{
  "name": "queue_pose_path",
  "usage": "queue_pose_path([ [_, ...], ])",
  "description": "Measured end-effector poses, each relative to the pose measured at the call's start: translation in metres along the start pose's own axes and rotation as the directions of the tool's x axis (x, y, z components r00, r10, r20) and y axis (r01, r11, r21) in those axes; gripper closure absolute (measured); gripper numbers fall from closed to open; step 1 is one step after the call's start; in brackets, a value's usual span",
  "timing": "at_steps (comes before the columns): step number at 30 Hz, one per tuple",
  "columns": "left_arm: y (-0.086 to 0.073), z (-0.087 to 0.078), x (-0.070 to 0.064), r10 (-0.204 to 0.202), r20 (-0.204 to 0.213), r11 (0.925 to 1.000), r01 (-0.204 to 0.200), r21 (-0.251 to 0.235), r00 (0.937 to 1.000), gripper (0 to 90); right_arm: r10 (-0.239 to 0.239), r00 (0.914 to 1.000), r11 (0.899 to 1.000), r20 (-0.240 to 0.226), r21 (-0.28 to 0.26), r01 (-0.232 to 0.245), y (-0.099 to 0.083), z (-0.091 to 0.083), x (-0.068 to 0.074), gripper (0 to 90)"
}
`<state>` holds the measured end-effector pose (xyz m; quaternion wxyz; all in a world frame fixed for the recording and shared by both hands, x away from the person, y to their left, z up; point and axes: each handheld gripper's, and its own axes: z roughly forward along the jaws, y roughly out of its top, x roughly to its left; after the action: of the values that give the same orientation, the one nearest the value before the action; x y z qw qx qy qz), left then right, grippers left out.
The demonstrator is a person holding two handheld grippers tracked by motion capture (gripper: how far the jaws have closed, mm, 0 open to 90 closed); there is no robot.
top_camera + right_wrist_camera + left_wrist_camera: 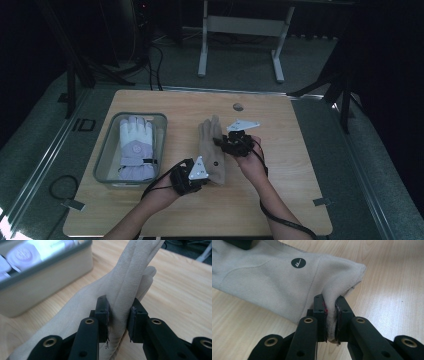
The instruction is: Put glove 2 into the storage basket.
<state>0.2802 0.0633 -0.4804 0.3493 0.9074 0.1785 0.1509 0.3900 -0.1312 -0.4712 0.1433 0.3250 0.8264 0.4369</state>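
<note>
Your left gripper [331, 315] had its fingers [320, 315] clamped on a fold of the tan glove [274, 282] at its cuff edge, the fabric squeezed flat between the pads. Your right gripper [119, 320] had its fingers [102, 315] closed on the glove's [130, 282] finger side, a thick ridge of cloth standing up between them.

In the high view the left gripper [192, 175] sat at the near end of the glove [212, 147] and the right gripper [235, 142] just beside its far half. The glove lay near the middle of the desk [280, 150], its long axis running roughly away from you, cuff toward you and fingertips pointing to the far edge. A small dark round logo [298, 263] showed on the cuff.

To its left, well apart, a clear bin [102, 160] held a white and lilac glove [135, 147] lying the same way.

The desk was light wood with rounded corners and a small round grommet [238, 106] near its far edge. Around it the room was dim, with grey carpet [240, 65], a white desk frame [240, 30] behind, and cables [155, 65] on the floor.
</note>
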Motion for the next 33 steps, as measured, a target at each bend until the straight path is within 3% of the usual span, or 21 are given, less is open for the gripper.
queue_pose_path([
  [12, 0.000, -0.023, 0.009, 0.007, -0.041, 1.0000, -0.007, 0.001, 0.9991, 81.9, -0.041, 0.9992, 0.999, 0.000, -0.031, 0.041, 0.030, 0.001, 0.015, 73.2],
  [17, -0.008, -0.036, 0.018, -0.021, -0.054, 0.9997, 0.022, 0.008, 0.9983, 82.0, -0.057, 0.9983, 0.998, -0.010, -0.042, 0.057, 0.044, 0.012, 0.026, 73.3],
  [30, -0.028, -0.070, 0.031, -0.032, -0.117, 0.9982, 0.038, 0.047, 0.9926, 81.9, -0.083, 0.9945, 0.995, -0.064, -0.051, 0.080, 0.073, 0.040, 0.052, 73.3],
  [33, -0.040, -0.079, 0.035, -0.054, -0.129, 0.9966, 0.061, 0.055, 0.9902, 82.0, -0.094, 0.9925, 0.995, -0.078, -0.049, 0.091, 0.080, 0.053, 0.064, 73.2],
])
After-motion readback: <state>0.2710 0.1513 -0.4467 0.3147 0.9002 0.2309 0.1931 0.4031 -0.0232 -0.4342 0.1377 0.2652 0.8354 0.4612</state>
